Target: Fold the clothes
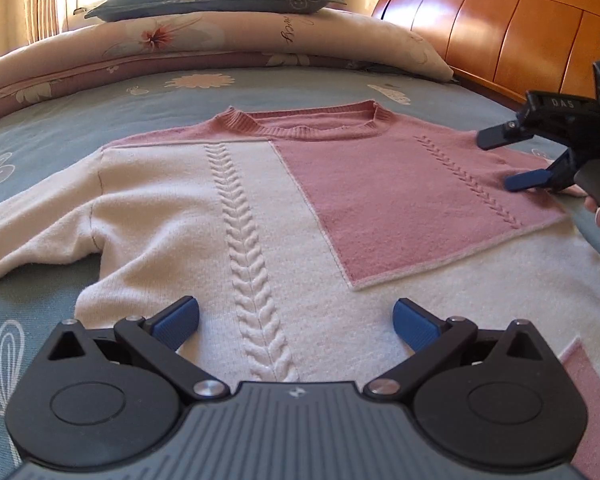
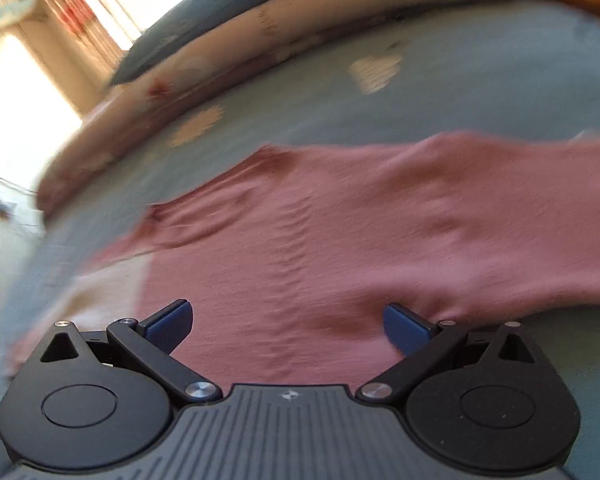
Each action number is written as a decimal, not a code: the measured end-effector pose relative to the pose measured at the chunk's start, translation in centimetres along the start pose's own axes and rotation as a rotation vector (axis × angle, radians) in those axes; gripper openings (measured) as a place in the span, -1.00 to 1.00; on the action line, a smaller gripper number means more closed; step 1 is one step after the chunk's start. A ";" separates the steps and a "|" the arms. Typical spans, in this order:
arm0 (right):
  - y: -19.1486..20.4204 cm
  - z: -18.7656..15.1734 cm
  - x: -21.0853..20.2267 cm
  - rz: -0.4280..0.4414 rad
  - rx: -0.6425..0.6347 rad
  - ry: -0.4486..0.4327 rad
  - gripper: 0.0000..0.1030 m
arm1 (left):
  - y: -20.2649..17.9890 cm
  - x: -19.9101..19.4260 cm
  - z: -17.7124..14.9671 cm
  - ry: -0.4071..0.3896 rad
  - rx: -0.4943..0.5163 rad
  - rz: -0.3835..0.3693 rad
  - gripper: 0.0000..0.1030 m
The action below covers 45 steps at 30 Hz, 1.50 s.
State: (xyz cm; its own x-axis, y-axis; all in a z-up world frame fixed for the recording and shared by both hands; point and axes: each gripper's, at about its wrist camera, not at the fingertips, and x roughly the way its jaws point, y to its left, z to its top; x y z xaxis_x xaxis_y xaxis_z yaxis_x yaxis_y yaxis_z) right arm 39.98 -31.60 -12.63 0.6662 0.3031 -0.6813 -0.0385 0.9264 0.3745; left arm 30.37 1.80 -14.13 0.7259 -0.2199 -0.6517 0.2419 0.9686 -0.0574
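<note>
Sweater flat on bed, both grippers spread, nothing gripped.
Left wrist view: sweater (image 1: 260, 208) lies straight ahead of left gripper (image 1: 296, 320), cable braid along its long axis; right gripper (image 1: 512, 160), marked "DAS", is nearer the pink shoulder. Right wrist view, blurred: right gripper (image 2: 286, 326) spread over pink knit (image 2: 340, 220).

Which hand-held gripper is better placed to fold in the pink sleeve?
The right hand-held gripper, probably: it is open at the sweater's pink shoulder edge. The left hand-held gripper hovers open over the cream middle.
</note>
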 end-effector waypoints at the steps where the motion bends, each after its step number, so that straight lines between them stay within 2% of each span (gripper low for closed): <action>1: -0.2 0.0 -0.4 -0.056 -0.037 -0.009 1.00 | 0.0 0.0 0.0 0.001 -0.001 0.001 0.99; 4: -1.1 -0.1 -1.6 -0.028 -0.010 0.015 1.00 | -0.1 -0.1 0.1 0.005 -0.002 0.003 0.99; 6: -0.5 0.2 -3.2 -0.011 0.006 -0.021 1.00 | -0.1 -0.1 0.1 0.006 -0.002 0.004 0.99; 9: 0.4 0.0 -4.5 0.133 0.045 -0.030 1.00 | -0.2 -0.1 0.1 0.006 -0.002 0.008 0.99; 11: 0.8 -0.7 -4.0 0.167 0.042 0.008 1.00 | -0.3 -0.1 0.1 0.006 -0.001 0.010 0.99; 15: -1.0 -3.1 -2.3 0.025 0.051 0.066 1.00 | -0.2 -0.1 0.1 0.007 -0.003 0.006 0.99; 16: -1.6 -3.7 -2.9 0.063 0.054 0.031 1.00 | -0.1 -0.1 0.1 0.007 -0.003 0.005 0.99; 19: -2.2 -4.4 -4.4 0.100 0.091 0.020 1.00 | -0.2 -0.1 0.0 0.006 -0.002 0.007 0.99; 24: -1.5 -2.2 -5.2 0.144 0.107 -0.037 1.00 | -0.3 -0.1 0.0 0.005 0.000 0.012 0.99; 27: -1.0 -1.6 -3.4 0.150 0.108 -0.021 1.00 | -0.2 0.0 0.0 0.005 -0.001 0.012 0.99; 29: -1.3 -1.9 -1.1 0.124 0.130 0.074 1.00 | -0.2 0.0 0.0 0.002 -0.001 0.010 0.99; 32: -1.4 -1.9 -1.6 0.127 0.100 0.073 1.00 | -0.1 0.0 -0.1 0.000 -0.002 0.007 0.99; 36: -1.5 0.9 -3.3 0.127 0.099 0.011 1.00 | -0.2 0.1 0.0 -0.001 -0.002 0.010 0.99; 38: -1.5 3.3 -3.4 0.095 0.087 -0.036 1.00 | -0.2 0.1 0.0 0.000 -0.001 0.012 0.99; 42: -1.6 7.6 -0.1 0.069 0.090 -0.027 1.00 | -0.2 0.2 0.0 -0.001 -0.001 0.011 0.99; 45: -1.8 9.0 3.1 0.078 0.091 -0.001 1.00 | -0.1 0.2 0.0 -0.002 -0.002 0.010 0.99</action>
State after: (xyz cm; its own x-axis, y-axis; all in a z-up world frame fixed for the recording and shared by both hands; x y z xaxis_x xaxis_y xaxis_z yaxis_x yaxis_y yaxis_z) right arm 48.86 -34.34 -9.79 0.6643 0.3729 -0.6477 -0.0221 0.8761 0.4817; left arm 30.47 1.63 -14.24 0.7294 -0.2106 -0.6508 0.2332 0.9710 -0.0528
